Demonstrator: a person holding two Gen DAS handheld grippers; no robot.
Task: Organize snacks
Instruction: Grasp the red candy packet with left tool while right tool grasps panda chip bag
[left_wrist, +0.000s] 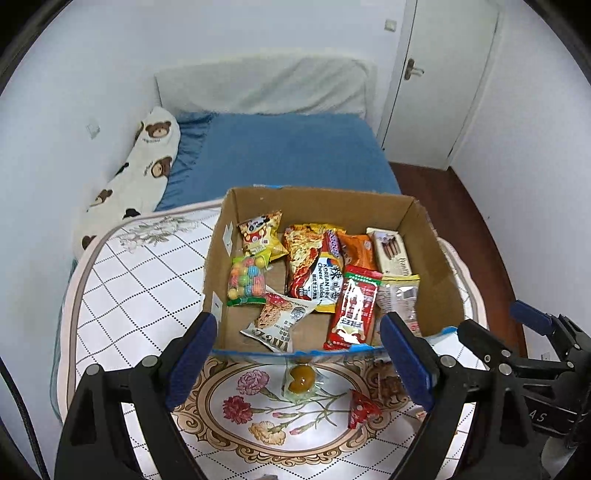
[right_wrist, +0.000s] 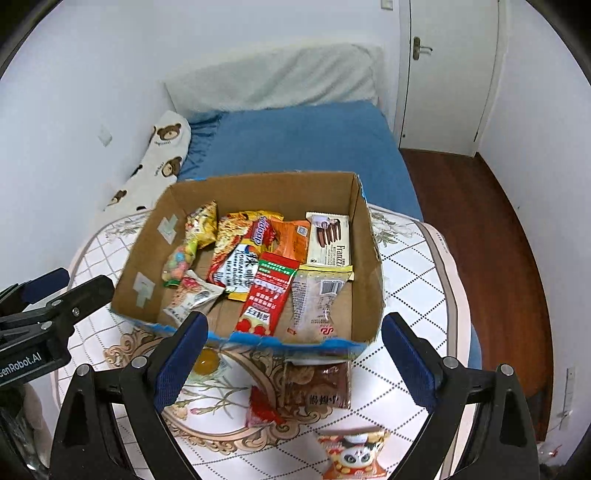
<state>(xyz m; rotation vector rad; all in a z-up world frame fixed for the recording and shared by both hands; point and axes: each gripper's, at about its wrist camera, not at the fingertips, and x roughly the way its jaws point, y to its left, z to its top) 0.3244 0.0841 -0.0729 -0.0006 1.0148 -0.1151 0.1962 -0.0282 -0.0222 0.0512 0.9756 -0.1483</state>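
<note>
An open cardboard box (left_wrist: 218, 266) (right_wrist: 369, 258) stands on a round table and holds several snack packets, among them a long red packet (left_wrist: 352, 306) (right_wrist: 267, 295). On the table in front of it lie a yellow jelly cup (left_wrist: 301, 378) (right_wrist: 207, 362), a small red packet (left_wrist: 360, 406) (right_wrist: 262, 408), a brown packet (right_wrist: 317, 382) and a panda packet (right_wrist: 354, 452). My left gripper (left_wrist: 299, 365) is open and empty above the jelly cup. My right gripper (right_wrist: 291, 365) is open and empty above the brown packet.
The table has a white floral cloth (left_wrist: 140, 280) (right_wrist: 410, 258). Behind it is a bed with a blue sheet (left_wrist: 288, 155) and a bear-print pillow (left_wrist: 147, 158). A white door (left_wrist: 443, 74) and red-brown floor (right_wrist: 491, 236) are to the right.
</note>
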